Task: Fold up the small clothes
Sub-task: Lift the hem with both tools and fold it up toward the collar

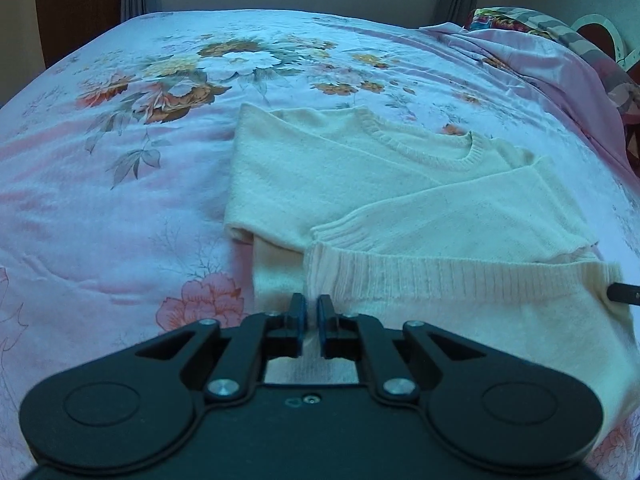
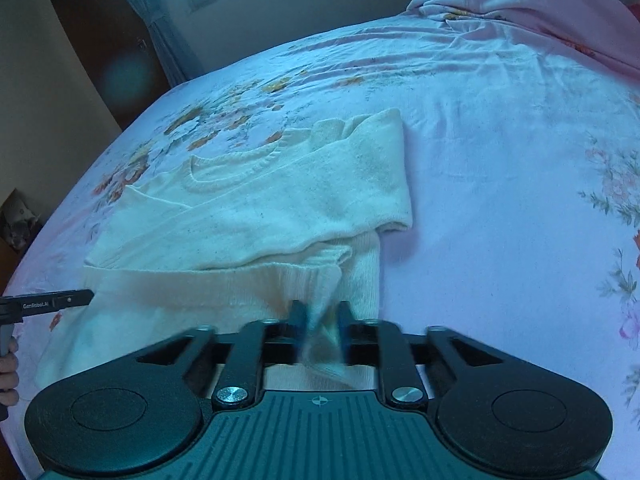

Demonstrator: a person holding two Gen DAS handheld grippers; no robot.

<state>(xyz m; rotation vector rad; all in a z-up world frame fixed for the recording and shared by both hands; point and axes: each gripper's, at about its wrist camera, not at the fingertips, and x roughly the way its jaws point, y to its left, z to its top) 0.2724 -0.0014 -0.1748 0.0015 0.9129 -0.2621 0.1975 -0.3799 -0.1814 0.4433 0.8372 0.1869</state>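
Floral bedsheet underneath. Cream knit sweater mid-bed, sleeves folded in; soft, light, limp, likely to sag. Best taken at ribbed hem corners. Left gripper and right gripper both pinching hem.

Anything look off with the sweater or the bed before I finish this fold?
Nothing damaged or spilled. The cream sweater lies with sleeves folded across its body, and the left gripper and right gripper each pinch its ribbed hem. Only untidy spot: a pink blanket bunched at the bed's far corner.
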